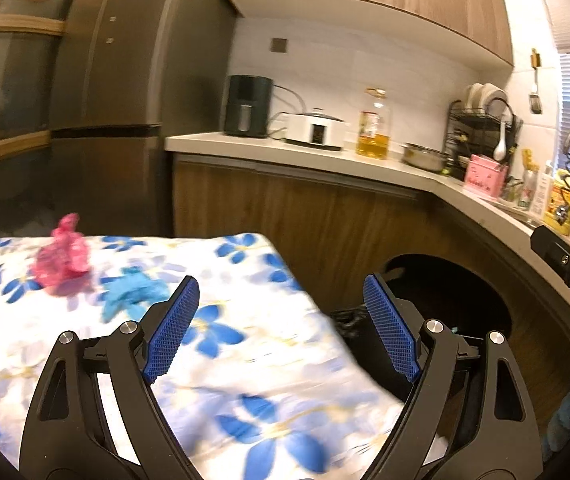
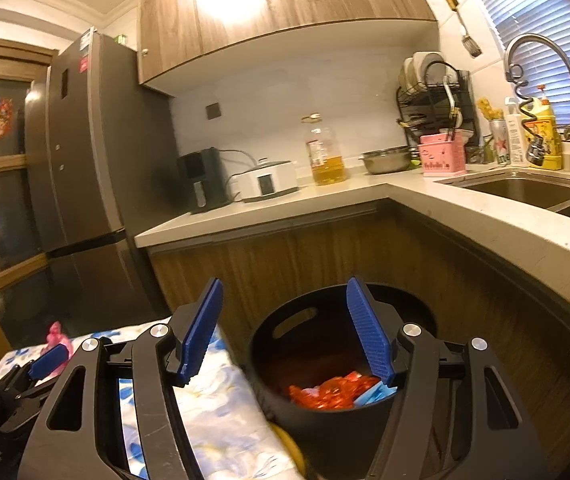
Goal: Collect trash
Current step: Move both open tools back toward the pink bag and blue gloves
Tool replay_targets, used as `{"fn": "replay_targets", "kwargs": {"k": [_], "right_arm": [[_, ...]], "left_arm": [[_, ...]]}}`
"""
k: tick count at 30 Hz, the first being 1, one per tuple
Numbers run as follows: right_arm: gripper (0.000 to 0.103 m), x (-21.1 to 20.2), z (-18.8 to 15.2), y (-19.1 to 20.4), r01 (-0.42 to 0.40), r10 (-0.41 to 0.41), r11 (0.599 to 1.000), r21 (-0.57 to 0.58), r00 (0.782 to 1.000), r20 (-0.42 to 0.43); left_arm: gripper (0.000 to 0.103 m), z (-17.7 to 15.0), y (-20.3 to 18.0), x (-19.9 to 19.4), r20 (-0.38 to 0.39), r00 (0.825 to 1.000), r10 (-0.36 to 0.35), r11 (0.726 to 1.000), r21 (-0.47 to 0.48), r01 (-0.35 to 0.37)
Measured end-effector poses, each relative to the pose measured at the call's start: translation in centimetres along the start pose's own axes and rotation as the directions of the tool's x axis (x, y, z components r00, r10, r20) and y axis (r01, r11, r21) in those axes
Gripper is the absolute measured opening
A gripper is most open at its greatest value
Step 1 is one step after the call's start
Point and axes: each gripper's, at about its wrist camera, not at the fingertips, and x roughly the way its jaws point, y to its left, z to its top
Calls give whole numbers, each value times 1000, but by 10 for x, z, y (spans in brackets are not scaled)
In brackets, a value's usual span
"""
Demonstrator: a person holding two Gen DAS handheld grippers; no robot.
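A crumpled pink wrapper (image 1: 63,256) and a crumpled blue wrapper (image 1: 133,290) lie on the floral cloth (image 1: 245,360) covering the table. My left gripper (image 1: 281,320) is open and empty above the cloth, just right of the blue wrapper. My right gripper (image 2: 285,328) is open and empty above the black bin (image 2: 325,412), which holds red wrappers (image 2: 333,392) and a blue scrap (image 2: 377,394). The pink wrapper (image 2: 56,336) and the left gripper's fingers (image 2: 49,358) show at the left of the right wrist view.
The bin stands on the floor between the table and the wooden counter cabinets (image 2: 325,252). The counter carries an air fryer (image 1: 247,106), a white cooker (image 1: 315,128), an oil bottle (image 1: 373,126), a dish rack (image 1: 481,128) and a sink (image 2: 525,190). A fridge (image 2: 85,168) stands left.
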Motion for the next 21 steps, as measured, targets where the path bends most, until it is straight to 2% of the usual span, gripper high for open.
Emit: {"fn": "replay_targets", "kwargs": {"k": [7,14,21], "right_arm": [[64,3,-17,49,-88,87,996,-22,995,-39],[64,19,-38,105,-179,174,983,-44,980,-94],[64,37,-55,158,-249,238,966,-73,962,-133]], "left_arm": [[83,-9,61,-17,-4,993,115,993,-41,-115],[83,-13,124,-26,-8,973,232,969,-81,-231],[83,-11,170,-21,-6,953,303,946,-116,-302]]}}
